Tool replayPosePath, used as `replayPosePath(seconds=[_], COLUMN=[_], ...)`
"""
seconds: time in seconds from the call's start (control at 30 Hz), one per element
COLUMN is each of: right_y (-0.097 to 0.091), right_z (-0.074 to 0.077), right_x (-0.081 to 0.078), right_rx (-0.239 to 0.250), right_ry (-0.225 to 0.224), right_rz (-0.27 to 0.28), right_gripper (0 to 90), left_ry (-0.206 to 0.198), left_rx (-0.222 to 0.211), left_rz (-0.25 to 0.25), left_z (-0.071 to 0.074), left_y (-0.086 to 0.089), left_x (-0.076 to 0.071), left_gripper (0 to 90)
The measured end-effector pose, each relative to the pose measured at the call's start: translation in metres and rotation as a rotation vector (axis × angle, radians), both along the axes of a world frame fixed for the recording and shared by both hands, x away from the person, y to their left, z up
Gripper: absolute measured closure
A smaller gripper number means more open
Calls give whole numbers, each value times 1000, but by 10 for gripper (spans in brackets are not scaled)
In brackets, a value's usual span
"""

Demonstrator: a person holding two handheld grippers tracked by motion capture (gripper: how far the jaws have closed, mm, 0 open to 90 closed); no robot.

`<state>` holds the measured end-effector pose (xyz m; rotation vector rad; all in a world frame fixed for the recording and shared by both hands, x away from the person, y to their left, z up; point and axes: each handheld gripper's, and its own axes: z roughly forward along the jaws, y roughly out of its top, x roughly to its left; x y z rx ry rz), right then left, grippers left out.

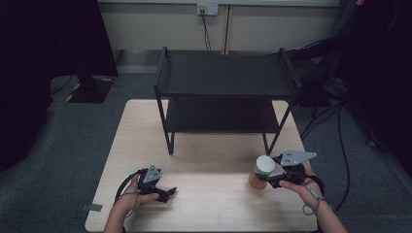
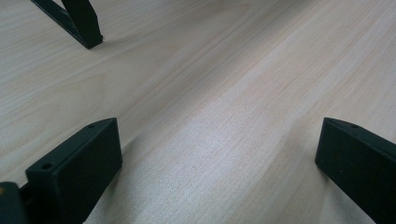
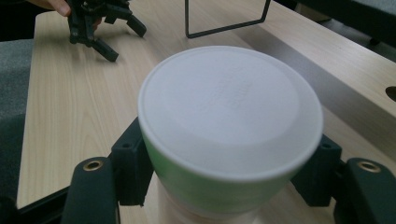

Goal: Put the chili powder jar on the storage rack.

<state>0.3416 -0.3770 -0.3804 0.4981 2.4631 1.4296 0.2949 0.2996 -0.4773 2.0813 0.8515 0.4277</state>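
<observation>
A jar (image 1: 262, 171) with a white lid, a green band and orange-red contents stands on the wooden table (image 1: 209, 204) at the right front. My right gripper (image 1: 270, 178) is shut on it from the right. In the right gripper view the jar (image 3: 229, 107) sits close up, with a black jaw pressed against each side of the green band. My left gripper (image 1: 167, 193) rests low over the table at the left front, open, with only bare wood between its wide-apart jaws (image 2: 217, 144). The right gripper view shows the left gripper (image 3: 100, 23) far off across the table.
A black two-tier shelf (image 1: 223, 90) stands at the back middle of the table, with its front legs (image 1: 170, 145) on the wood. One leg (image 2: 86, 28) appears ahead of the left gripper. Grey carpet surrounds the table, and cables trail at the right.
</observation>
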Motion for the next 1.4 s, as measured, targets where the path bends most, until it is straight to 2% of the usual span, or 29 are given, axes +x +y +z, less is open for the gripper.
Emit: replayPosePath(seconds=[0.17, 0.53, 0.73, 0.97, 1.4], right_y=[4, 13, 18, 26, 31], right_z=[14, 56, 74, 98, 114], right_x=[-1, 2, 8, 13, 27], right_rx=[2, -3, 19, 14, 58], right_ry=[-1, -6, -7, -40, -47], right_rz=[-26, -88, -107, -140, -194], right_gripper=[337, 337, 337, 337, 337], left_ry=[0, 0, 0, 0, 1], left_rx=[0, 0, 2, 1, 2], left_rz=[0, 0, 0, 1, 1], left_z=[0, 0, 0, 0, 0], left_y=[0, 0, 0, 0, -1], left_x=[0, 0, 0, 0, 0], left_gripper=[0, 0, 0, 0, 0])
